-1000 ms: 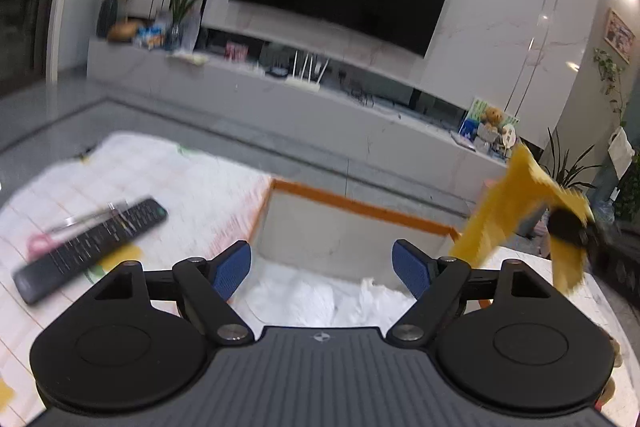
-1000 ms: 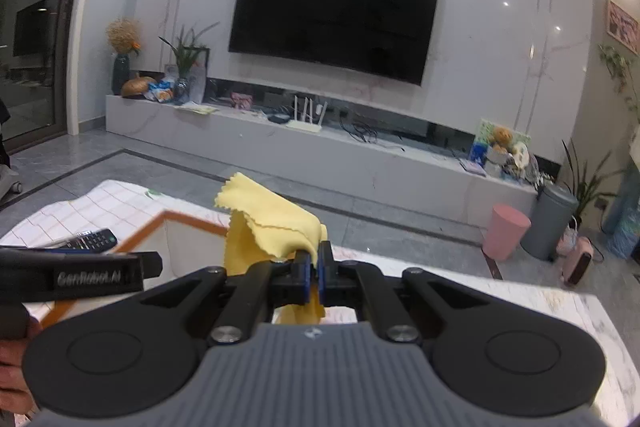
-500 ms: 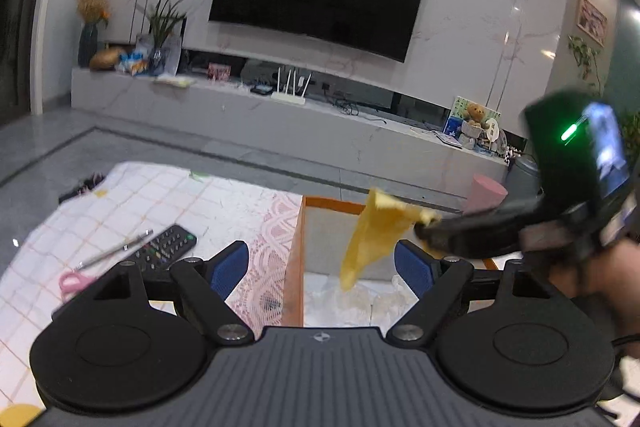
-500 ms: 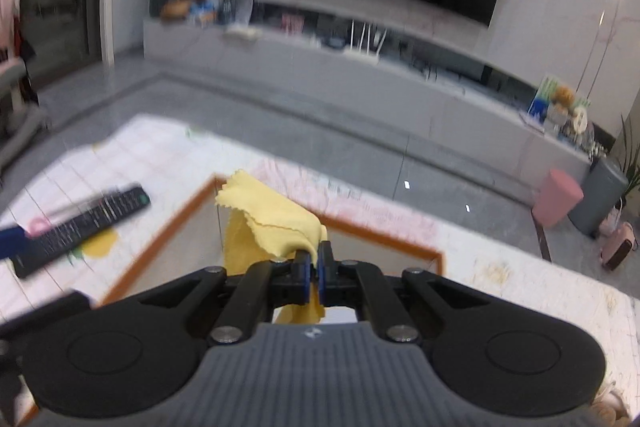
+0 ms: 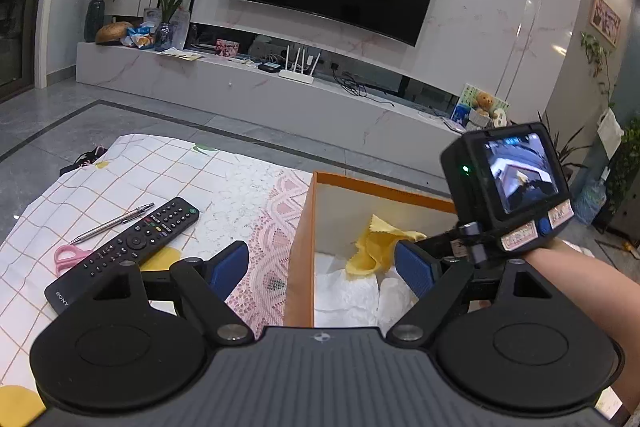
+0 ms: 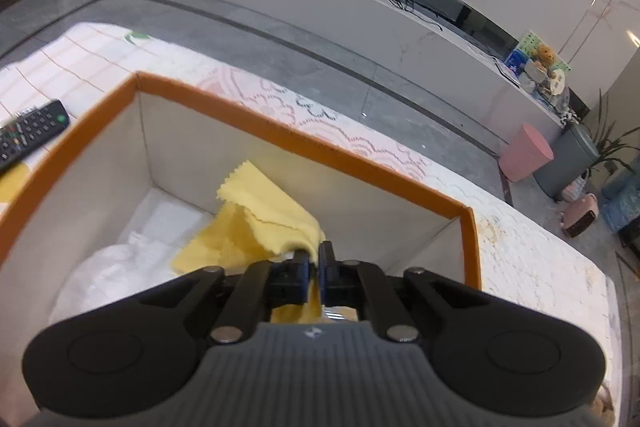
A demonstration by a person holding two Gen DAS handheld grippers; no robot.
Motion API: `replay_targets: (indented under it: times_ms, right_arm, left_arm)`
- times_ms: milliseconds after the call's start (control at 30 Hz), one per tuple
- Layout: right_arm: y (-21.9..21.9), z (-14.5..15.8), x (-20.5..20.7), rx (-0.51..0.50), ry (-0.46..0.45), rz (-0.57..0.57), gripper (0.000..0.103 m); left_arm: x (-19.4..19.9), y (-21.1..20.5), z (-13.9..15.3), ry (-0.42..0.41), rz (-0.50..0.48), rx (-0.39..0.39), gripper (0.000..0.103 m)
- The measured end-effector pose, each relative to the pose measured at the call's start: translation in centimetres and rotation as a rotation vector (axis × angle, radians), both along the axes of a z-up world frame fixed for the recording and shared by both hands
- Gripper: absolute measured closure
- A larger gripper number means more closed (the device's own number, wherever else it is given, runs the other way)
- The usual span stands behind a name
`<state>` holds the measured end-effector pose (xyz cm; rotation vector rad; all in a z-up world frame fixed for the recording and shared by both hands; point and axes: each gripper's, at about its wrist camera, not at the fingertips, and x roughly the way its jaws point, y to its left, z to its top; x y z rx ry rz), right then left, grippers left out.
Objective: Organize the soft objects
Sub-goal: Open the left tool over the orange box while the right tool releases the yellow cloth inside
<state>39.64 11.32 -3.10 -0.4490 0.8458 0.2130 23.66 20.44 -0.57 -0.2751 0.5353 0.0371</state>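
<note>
The right gripper (image 6: 314,263) has dropped from above the orange-rimmed box (image 6: 280,139) to inside its walls, carrying the yellow cloth (image 6: 256,215) down toward the white items (image 6: 120,259) below it. The left gripper (image 5: 320,267) has swung left, bringing the box's left wall ahead of it.
</note>
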Motion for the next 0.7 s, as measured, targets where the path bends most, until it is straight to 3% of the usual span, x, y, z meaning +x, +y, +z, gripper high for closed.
replay_targets:
  times_ms: [33,100,233,367,433,567,700]
  right_arm:
    - [0.0,0.0,-0.1,-0.002,-0.002,0.003,0.096]
    - [-0.2,0.1,-0.4,0.007,-0.022,0.007,0.081]
    - [-0.5,0.6,-0.9,0.044,-0.029,0.022,0.075]
    - [-0.5,1.8,-1.1,0.066,-0.058,0.033,0.042]
    - [-0.5,2.5,-1.4,0.085,-0.075,0.046,0.035]
    - [-0.9,4.0,-2.2,0.109,-0.133,0.064,0.004]
    - [-2.2,5.9,-3.7,0.120,-0.248,0.058,0.003]
  left_arm:
    - [0.0,-0.1,0.0,0.008,-0.004,0.008,0.006]
    - [-0.1,-0.3,0.0,0.008,-0.011,0.022,0.006]
    - [-0.1,-0.3,0.0,0.006,-0.010,0.016,0.006]
    - [-0.3,0.0,0.2,-0.001,0.006,0.008,0.006]
    - [-0.5,0.2,0.3,-0.006,0.011,0.006,0.006]
    - [-1.0,-0.7,1.1,-0.073,0.029,0.059,0.006]
    - [-1.6,-1.4,2.3,-0.141,0.044,0.048,0.006]
